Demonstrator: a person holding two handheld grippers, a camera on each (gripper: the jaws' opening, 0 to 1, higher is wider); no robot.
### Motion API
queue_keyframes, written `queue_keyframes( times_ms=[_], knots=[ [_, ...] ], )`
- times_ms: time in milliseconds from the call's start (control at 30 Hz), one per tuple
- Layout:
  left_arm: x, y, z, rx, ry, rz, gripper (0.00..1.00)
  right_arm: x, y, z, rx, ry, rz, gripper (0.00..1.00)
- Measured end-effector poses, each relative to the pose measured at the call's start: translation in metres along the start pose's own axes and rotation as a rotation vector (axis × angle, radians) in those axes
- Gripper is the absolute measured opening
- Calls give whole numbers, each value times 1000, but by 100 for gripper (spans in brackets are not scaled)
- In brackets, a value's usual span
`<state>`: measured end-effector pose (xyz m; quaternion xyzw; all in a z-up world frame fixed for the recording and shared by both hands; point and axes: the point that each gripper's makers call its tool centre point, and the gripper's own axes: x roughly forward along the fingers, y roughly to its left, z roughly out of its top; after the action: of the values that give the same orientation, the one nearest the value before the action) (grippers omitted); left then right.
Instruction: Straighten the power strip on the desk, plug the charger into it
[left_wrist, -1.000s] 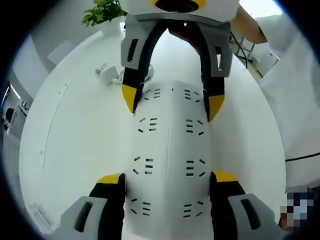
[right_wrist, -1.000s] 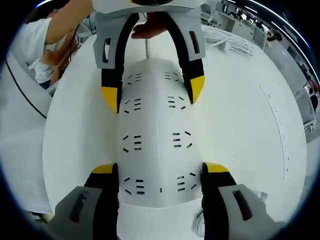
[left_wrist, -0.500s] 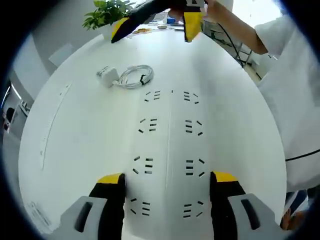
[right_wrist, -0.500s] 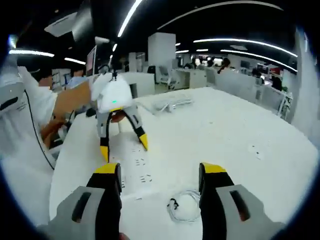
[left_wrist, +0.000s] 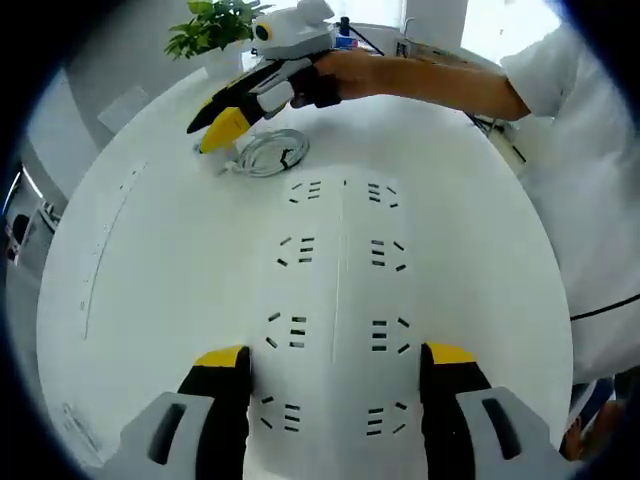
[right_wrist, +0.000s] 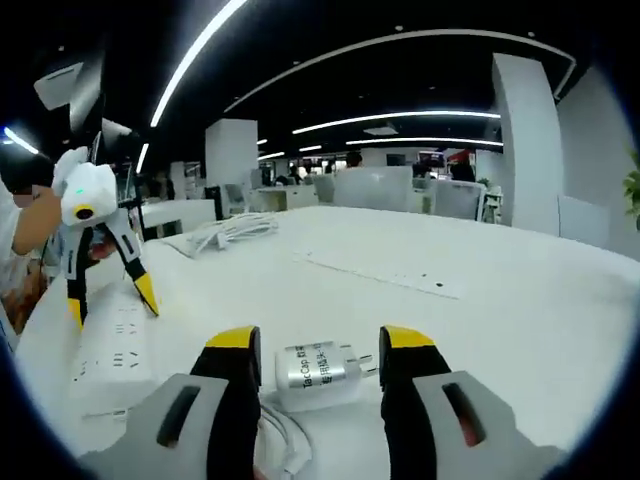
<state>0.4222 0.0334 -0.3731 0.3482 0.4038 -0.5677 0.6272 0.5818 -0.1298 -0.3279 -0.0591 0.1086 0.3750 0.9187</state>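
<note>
The power strip (left_wrist: 338, 300) lies flat on the white desk (left_wrist: 150, 300), running straight away from the camera in the left gripper view, with two rows of sockets along its length. The left gripper (left_wrist: 335, 362) has its yellow-tipped jaws apart, one on either side of the strip's near end; whether they touch its edges cannot be told. In the right gripper view the strip (right_wrist: 112, 345) appears at the left, and the left gripper (right_wrist: 110, 295) stands over it with its jaws spread across the strip's width.

The charger (right_wrist: 318, 365), a small white block with grey print on its face, lies on the desk between the open jaws of the right gripper (right_wrist: 315, 350); the jaws sit just beside it and contact cannot be made out. Its coiled white cable (right_wrist: 285, 440) trails toward the bottom of that view. In the left gripper view the cable coil (left_wrist: 272, 155) rests beyond the far end of the strip, with the right gripper (left_wrist: 222, 128) lowered just beside it, held by a hand (left_wrist: 335, 78) on a bare forearm.

A potted green plant (left_wrist: 212, 25) stands at the far edge of the desk. A bundle of white cables (right_wrist: 225, 232) lies farther back on the desk in the right gripper view, with an office hall under strip lights behind.
</note>
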Motion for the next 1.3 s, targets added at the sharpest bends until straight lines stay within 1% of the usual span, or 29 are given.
queue_keyframes(
  times_ms=[33, 100, 133, 233, 333, 467, 533, 600, 733, 767, 867, 1033, 1233, 1300],
  knots=[
    [0, 0, 0, 0, 1, 0, 70, 2, 3, -2, -17, 7, 13, 46],
    [0, 2, -1, 1, 4, -1, 70, 3, 2, -10, -77, 42, 11, 44],
    [0, 4, -1, 1, 6, -1, 70, 4, 2, -12, -93, 49, 9, 43],
    [-1, 5, -1, 1, 4, -1, 70, 4, -1, -14, -79, 44, 12, 41],
    [-1, 5, -2, 1, 3, -1, 70, 5, -1, -13, -82, 39, 14, 37],
    [-1, 5, -3, -1, -3, 0, 70, 2, 1, -12, -86, 36, 27, 37],
    [-1, 5, -3, -3, -5, 1, 70, -1, 4, -12, -85, 33, 46, 37],
    [-1, 5, -3, -2, -5, 1, 70, -5, 10, -13, -94, 35, 83, 37],
    [-1, 5, -3, -1, -9, 0, 70, -18, 17, -15, -85, 51, 127, 37],
    [-1, 5, -3, -1, -9, 0, 70, -20, 11, -18, -90, 59, 134, 37],
    [-1, 5, -3, -1, -11, -1, 70, -30, 14, -20, -100, 68, 155, 37],
    [-1, 4, -3, 2, -10, -2, 70, -48, 28, -24, -120, 75, 216, 37],
    [0, 4, -3, 4, -6, -3, 70, -71, 51, -29, -149, 103, 317, 37],
    [-1, 3, -3, 5, -8, -3, 70, -77, 56, -30, -156, 106, 338, 37]
  ],
)
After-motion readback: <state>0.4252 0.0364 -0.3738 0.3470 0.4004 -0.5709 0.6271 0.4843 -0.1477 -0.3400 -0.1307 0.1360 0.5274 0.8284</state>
